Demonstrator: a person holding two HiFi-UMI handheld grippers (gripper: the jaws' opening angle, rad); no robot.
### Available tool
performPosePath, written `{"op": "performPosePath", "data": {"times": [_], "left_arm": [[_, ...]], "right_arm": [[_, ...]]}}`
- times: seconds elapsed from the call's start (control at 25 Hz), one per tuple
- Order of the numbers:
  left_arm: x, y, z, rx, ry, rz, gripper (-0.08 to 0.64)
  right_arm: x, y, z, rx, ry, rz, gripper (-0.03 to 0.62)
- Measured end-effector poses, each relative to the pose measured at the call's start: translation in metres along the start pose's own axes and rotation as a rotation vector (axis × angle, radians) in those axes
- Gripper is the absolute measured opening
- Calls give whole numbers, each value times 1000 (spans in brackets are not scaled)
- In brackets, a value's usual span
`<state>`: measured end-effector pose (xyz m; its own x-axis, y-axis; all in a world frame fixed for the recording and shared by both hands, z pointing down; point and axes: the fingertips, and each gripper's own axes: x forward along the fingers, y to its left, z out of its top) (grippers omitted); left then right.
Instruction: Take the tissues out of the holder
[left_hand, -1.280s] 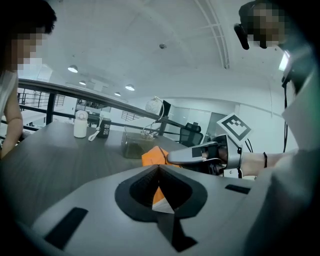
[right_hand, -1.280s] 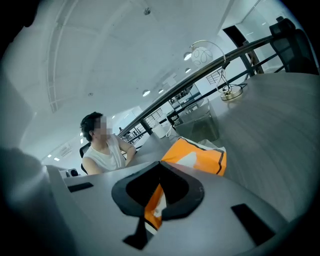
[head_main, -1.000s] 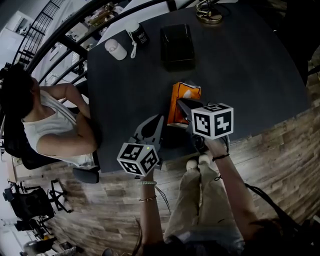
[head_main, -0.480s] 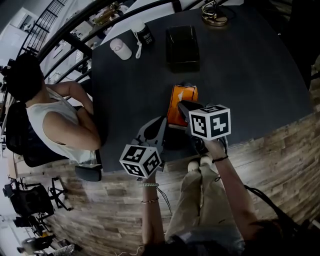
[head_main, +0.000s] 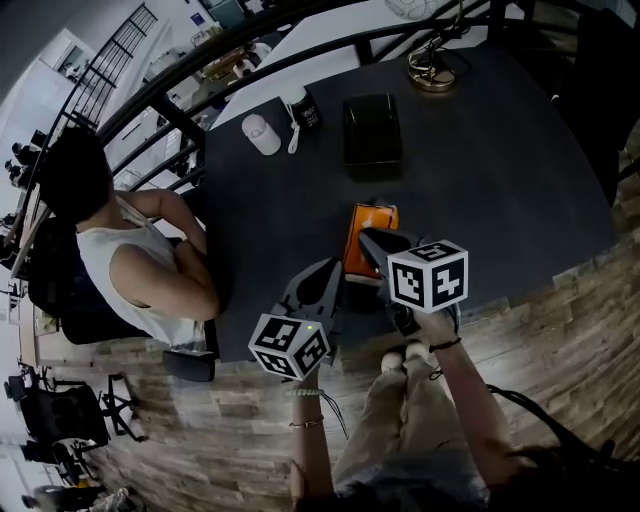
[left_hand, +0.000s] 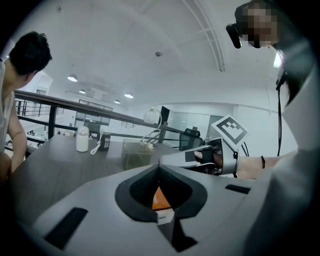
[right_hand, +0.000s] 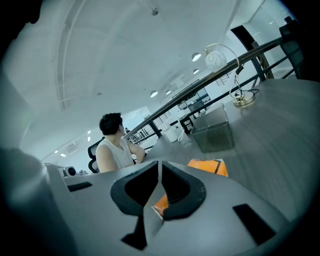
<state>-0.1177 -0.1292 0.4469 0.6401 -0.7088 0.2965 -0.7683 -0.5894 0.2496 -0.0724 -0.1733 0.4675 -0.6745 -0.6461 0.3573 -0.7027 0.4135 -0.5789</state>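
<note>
Both tongs clenched on nothing, right at the orange tissue pack out on the table.

The tissue pack (head_main: 372, 216) lies flat on the dark matte table (head_main: 500, 180), near my edge. Its long axis runs away from me, with the far short end aimed at the holder (head_main: 372, 130), well apart from it. It's an oblong in a soft orange wrapper; the holder is a smoky, straight-walled box. My left gripper (head_main: 335, 265) has its jaws pressed together, tip just beside the pack's left edge. My right gripper (head_main: 363, 236) is squeezed closed too, tip over the pack's near half, and I can't tell if it touches.
</note>
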Motion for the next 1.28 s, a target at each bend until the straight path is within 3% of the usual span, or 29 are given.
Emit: {"op": "performPosePath", "data": {"times": [0.2, 0.44, 0.8, 1.28], "left_arm": [[3, -8, 16, 46, -30, -38, 8], [-7, -25, 36, 98, -89, -86, 8], [-14, -43, 56, 156, -181, -121, 8], [-3, -58, 79, 204, -260, -150, 8]], "right_arm": [[-11, 20, 10, -124, -27, 47, 28], [-39, 47, 23, -229, -127, 128, 18], [-66, 64, 39, -435, -231, 124, 14], [-77, 68, 53, -541, -314, 143, 14]]}}
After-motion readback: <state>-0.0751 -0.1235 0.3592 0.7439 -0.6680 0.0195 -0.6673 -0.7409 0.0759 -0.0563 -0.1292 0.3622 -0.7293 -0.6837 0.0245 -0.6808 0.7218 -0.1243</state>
